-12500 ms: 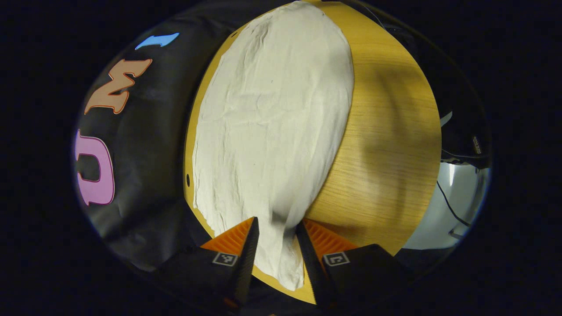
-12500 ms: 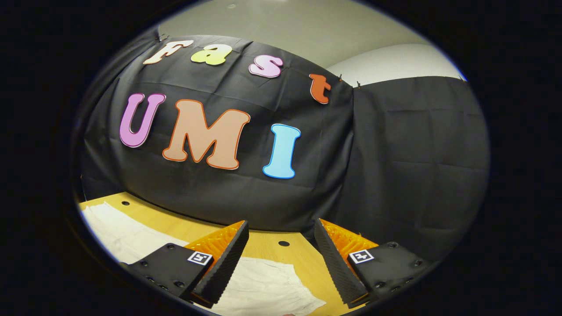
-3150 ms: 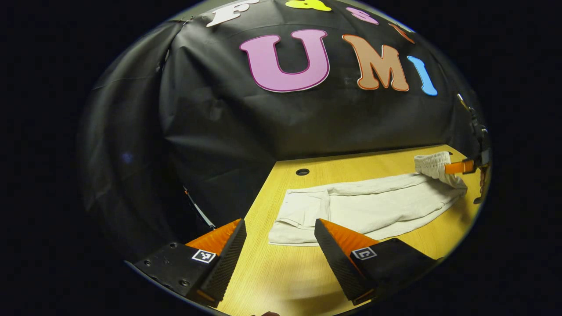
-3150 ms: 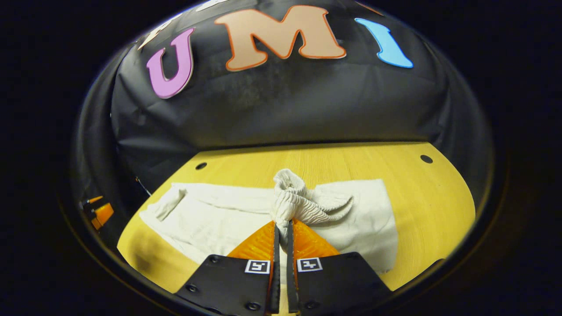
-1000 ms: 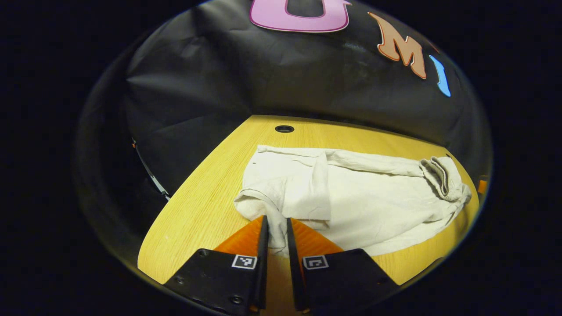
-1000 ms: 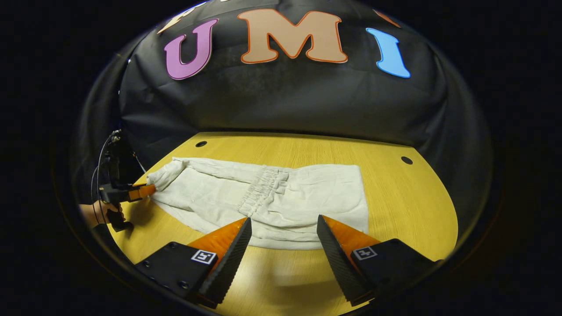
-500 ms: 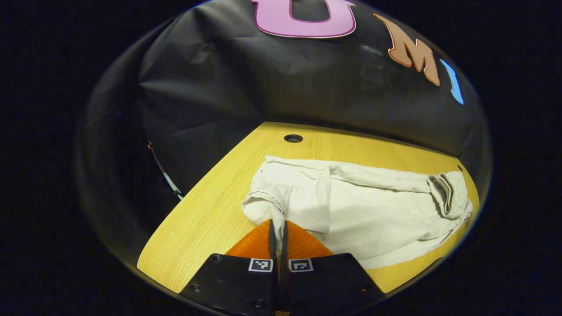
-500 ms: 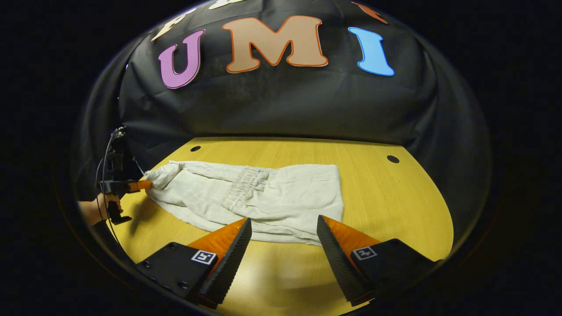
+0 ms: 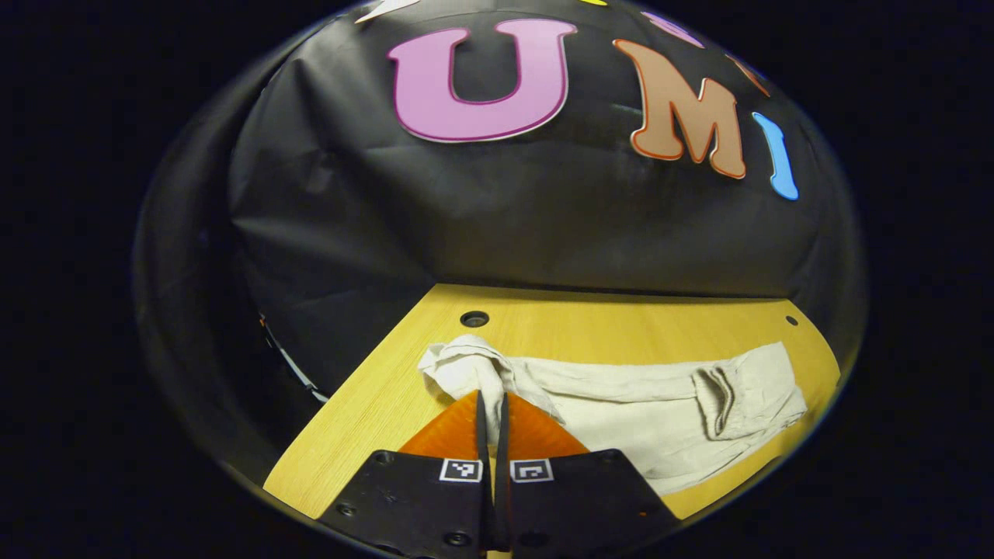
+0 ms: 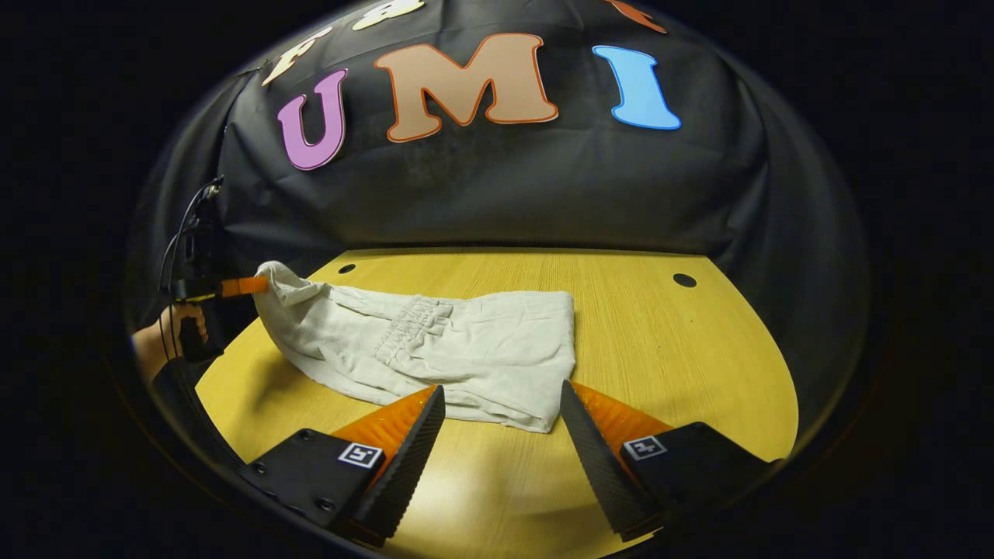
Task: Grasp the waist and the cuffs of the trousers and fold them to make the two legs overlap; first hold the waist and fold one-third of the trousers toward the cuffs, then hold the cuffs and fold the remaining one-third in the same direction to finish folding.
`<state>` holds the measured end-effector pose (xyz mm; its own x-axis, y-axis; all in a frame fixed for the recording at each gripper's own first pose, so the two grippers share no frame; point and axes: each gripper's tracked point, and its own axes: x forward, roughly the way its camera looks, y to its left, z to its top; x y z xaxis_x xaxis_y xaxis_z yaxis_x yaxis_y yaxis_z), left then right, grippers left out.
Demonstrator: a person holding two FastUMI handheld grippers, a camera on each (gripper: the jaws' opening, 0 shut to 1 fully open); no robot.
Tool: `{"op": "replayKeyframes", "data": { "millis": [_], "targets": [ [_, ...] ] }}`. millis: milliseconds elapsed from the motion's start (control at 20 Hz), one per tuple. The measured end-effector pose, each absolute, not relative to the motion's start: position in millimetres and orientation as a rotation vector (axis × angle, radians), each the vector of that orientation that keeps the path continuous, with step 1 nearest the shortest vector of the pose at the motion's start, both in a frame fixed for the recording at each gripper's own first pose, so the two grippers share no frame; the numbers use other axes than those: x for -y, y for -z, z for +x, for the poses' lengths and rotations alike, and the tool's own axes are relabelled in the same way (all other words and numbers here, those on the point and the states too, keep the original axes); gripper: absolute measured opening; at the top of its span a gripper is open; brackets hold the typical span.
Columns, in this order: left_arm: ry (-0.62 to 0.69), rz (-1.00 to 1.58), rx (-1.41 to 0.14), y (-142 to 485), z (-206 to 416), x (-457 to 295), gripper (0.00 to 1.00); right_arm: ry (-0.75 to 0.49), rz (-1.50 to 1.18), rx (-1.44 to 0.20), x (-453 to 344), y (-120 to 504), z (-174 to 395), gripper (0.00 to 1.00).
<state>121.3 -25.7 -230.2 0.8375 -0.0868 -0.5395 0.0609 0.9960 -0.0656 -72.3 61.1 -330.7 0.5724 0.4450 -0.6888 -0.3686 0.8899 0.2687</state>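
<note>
A: Two grippers are showing. The left gripper is sitting low over the near-left part of the worktop, its fingers pressed together with a bunch of pale cloth pinched between them. In the right gripper view it is showing far off at the left edge, pointing level toward the cloth, with a hand wrapped around its grip below.

B: What is it clamping?

A: The cuff end of the trousers. That end is being held up off the worktop, and the fabric is sloping down from it to the part lying flat.

B: And the right gripper?

A: It is hovering above the near edge of the worktop with its fingers spread wide apart, gripping nothing. I cannot tell whether the tips are touching the cloth; they are sitting just in front of the near hem.

B: Where are the trousers lying?

A: They are lying lengthwise across the middle of the worktop. The gathered waist is lying folded over on top of the legs, roughly midway along the cloth, and the folded edge is forming the square right end.

B: Anything else on the worktop?

A: Round holes are showing near its far corners, close to the black cloth wall.
</note>
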Motion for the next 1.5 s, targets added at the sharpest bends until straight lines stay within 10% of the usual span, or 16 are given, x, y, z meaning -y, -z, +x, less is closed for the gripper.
{"op": "replayKeyframes", "data": {
  "millis": [1500],
  "targets": [
    [0.505,-0.06,-0.39,118.7,119.9,342.0,0.0,-0.393,0.167,-0.837,79.8,347.2,-78.2,0.96]
  ]
}}
